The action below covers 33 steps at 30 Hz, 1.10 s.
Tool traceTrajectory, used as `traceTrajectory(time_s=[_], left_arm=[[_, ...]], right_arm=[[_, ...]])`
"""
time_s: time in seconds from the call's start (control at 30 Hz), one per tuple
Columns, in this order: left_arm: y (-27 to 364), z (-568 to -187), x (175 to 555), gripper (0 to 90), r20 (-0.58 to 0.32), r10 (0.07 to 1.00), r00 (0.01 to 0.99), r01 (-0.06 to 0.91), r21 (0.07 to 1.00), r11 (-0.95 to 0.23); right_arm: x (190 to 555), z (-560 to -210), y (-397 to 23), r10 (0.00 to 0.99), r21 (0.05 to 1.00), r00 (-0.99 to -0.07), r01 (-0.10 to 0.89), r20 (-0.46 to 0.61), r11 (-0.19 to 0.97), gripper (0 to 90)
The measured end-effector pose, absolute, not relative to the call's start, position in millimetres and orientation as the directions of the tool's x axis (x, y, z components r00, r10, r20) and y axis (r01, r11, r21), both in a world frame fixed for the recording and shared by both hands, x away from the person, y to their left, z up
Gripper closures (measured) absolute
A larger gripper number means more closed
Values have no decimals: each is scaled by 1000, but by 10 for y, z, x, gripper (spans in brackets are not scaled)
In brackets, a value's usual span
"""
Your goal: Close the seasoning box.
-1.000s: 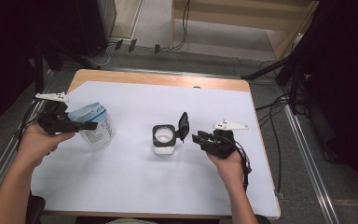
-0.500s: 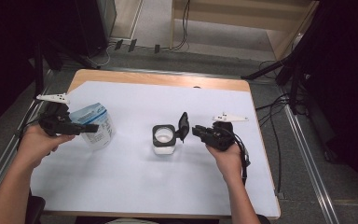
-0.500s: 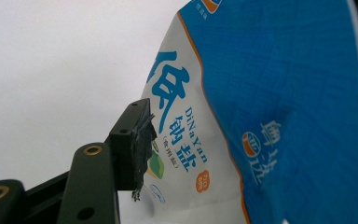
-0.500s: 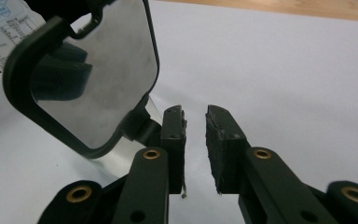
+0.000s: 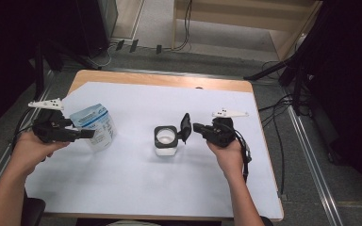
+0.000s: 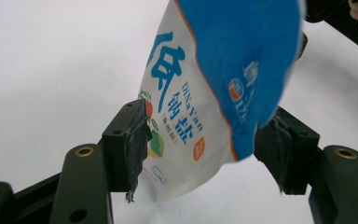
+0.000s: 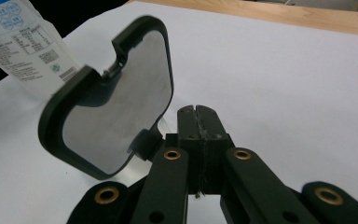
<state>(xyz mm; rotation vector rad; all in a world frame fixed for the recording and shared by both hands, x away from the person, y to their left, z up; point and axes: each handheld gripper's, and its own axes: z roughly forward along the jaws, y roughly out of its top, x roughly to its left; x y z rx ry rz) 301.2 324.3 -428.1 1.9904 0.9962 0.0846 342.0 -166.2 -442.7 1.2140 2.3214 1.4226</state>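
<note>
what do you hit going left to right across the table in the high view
Left black two-jaw gripper → blue and white salt pouch standing upright → square clear jar with white contents → its raised black hinged lid → right black two-jaw gripper, all over the white table sheet.

Even overhead light brightens the white table sheet [image 5: 136, 188], surroundings fall dark, and the near salt bag [image 6: 242, 70] blurs.

The salt bag [image 6: 214, 93] carried large blue Chinese characters, of which "钠盐" could be read, with "DiNaYan" printed beside them and a small round logo on its blue top. In the right gripper view its back [image 7: 25, 44] bore tables of print too small to read.
</note>
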Motion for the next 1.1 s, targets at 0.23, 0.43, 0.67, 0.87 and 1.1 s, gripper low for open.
traceTrajectory(time_s=[0.23,0.43,0.67,0.87,1.1], left_arm=[[3305,-4358,2937,376,-299,682,667,621,728,-289],[3386,-4457,2857,376,-296,687,664,630,716,-300],[3505,-4546,2842,377,-301,711,635,651,705,-283],[3555,-4584,2851,381,-289,729,621,652,706,-276],[3585,-4637,2873,385,-280,747,603,664,695,-276]], right_arm=[[3471,-4391,-1606,700,802,-665,553,262,225,900],[3451,-4356,-1565,684,808,-679,544,264,228,900],[3433,-4317,-1504,671,813,-698,528,251,245,900],[3427,-4304,-1504,669,813,-698,530,255,243,900],[3415,-4300,-1491,667,816,-702,524,251,245,900]])
